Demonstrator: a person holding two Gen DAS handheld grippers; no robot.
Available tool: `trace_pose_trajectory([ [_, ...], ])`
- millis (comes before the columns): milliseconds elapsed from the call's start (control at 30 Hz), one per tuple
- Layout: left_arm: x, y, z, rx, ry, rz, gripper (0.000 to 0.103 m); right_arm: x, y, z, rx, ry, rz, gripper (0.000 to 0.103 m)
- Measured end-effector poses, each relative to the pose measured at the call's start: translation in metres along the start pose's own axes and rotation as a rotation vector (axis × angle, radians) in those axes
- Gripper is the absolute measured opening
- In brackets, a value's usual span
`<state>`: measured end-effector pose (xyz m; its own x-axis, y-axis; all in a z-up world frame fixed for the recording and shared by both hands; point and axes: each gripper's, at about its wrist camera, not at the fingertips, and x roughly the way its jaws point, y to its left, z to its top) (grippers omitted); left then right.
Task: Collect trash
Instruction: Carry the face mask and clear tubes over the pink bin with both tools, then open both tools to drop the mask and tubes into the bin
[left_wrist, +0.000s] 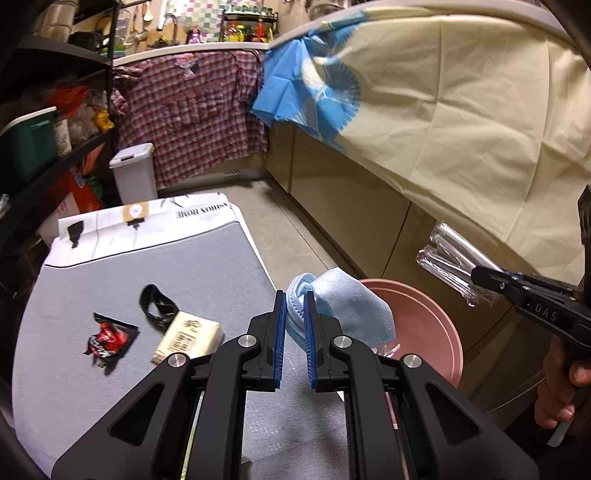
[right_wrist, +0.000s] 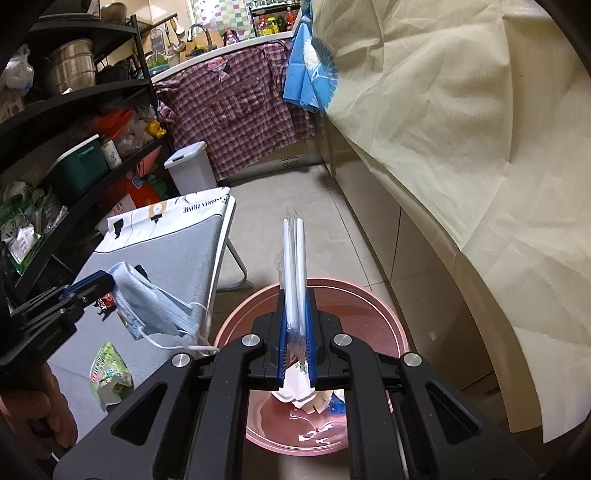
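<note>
My left gripper (left_wrist: 295, 295) is shut on a light blue face mask (left_wrist: 347, 306), held at the grey table's right edge beside the pink basin (left_wrist: 432, 325); the mask also shows in the right wrist view (right_wrist: 155, 302). My right gripper (right_wrist: 296, 295) is shut on a clear packet of white straws (right_wrist: 294, 258), upright above the pink basin (right_wrist: 369, 295), which holds crumpled paper scraps (right_wrist: 303, 395). The packet shows in the left wrist view (left_wrist: 448, 258) with the right gripper (left_wrist: 480, 275). On the table lie a red-black wrapper (left_wrist: 109, 338), a black band (left_wrist: 157, 304) and a cream tissue pack (left_wrist: 190, 338).
The grey table (left_wrist: 147, 266) has a white printed cloth (left_wrist: 147, 221) at its far end. A green snack bag (right_wrist: 109, 373) lies on the table. A white bin (left_wrist: 133, 173) stands on the floor beyond. Black shelves (right_wrist: 74, 110) fill the left; cream cloth (left_wrist: 461, 110) drapes the counter at right.
</note>
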<state>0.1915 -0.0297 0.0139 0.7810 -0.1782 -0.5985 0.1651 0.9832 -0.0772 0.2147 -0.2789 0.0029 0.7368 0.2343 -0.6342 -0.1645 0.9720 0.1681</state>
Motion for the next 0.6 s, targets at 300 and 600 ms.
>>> trace_pose_trajectory([
  [300, 0.022, -0.017, -0.005, 0.029, 0.039, -0.02, 0.01, 0.008, -0.001, 0.003, 0.003, 0.012, -0.008, 0.009],
  [600, 0.036, -0.023, -0.015, 0.047, 0.076, -0.035, 0.01, 0.016, -0.001, 0.003, 0.004, 0.026, -0.015, 0.009],
])
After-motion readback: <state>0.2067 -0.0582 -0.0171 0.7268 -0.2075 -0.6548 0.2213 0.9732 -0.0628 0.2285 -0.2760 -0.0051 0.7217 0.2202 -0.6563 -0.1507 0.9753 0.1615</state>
